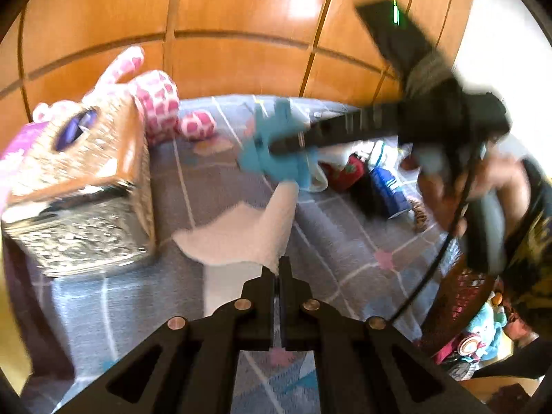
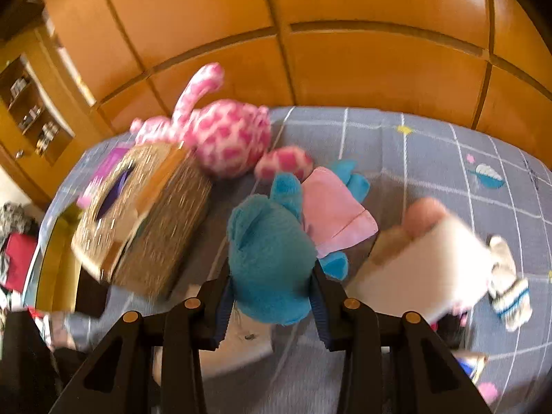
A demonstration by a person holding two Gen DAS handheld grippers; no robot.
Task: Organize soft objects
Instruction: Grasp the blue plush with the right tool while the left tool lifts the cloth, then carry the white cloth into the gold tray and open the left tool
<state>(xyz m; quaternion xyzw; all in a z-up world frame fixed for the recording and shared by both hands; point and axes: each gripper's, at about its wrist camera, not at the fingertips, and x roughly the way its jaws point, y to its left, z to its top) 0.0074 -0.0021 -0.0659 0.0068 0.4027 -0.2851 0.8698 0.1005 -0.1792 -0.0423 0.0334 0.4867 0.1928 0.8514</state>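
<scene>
Item: blue plush toy (image 2: pixel 272 252), in a pink dress (image 2: pixel 336 214); clamped by the head between the fingers of the right gripper (image 2: pixel 272 296), carried just above the grey checked bedspread (image 2: pixel 431 158); in the left wrist view it shows at mid-distance, gripped by the blurred right tool.

Orientation: long axis runs away from the right gripper toward the far wooden wardrobe (image 2: pixel 345 17), tilting slightly right; head near, ears up, legs and dress trailing far and right.

Item: white cloth (image 1: pixel 248 231); pinched at one corner by the left gripper (image 1: pixel 277 269), tongs drawn together on it; the rest of it spreads left and far.

Surroundings: glittery gold box (image 2: pixel 145 217) at left on the bed, oval slot in its top; pink spotted plush (image 2: pixel 227 134) just behind it; a striped sock (image 2: pixel 510 293) at right; a pale object (image 2: pixel 424 262) beside it, too blurred to name.

Handling note, as judgement: the head grip is soft and compressible, so keep the squeeze steady and move slowly; swing of the dangling body may pull it loose; set down legs first, beside the other plush, before easing the fingers apart.
</scene>
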